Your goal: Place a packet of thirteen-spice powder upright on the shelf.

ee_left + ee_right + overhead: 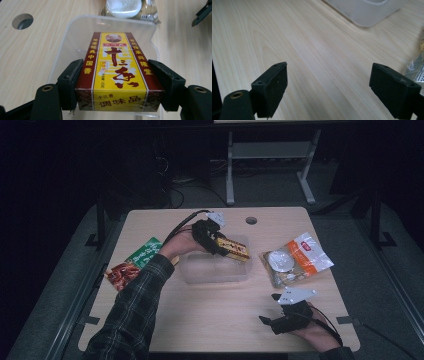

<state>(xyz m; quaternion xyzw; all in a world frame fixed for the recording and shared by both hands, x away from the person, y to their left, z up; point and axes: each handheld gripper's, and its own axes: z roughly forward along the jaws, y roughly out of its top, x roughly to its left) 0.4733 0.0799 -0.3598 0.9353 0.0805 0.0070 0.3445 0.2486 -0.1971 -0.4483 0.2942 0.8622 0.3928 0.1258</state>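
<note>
My left gripper (223, 246) is shut on a yellow and dark red seasoning box (235, 249) and holds it over the clear plastic bin (215, 272) in the middle of the table. In the left gripper view the box (117, 72) sits clamped between both black jaws (117, 85), with the bin (75, 32) below and beyond it. My right gripper (267, 310) rests low near the table's front right, open with nothing between its fingers (272, 87). In the right gripper view the bin's corner (367, 12) lies far ahead.
A clear bag with an orange label and a round white item (295, 260) lies right of the bin. A green and red food packet (135, 262) lies at the left edge under the left forearm. A cable hole (251, 220) sits near the table's back.
</note>
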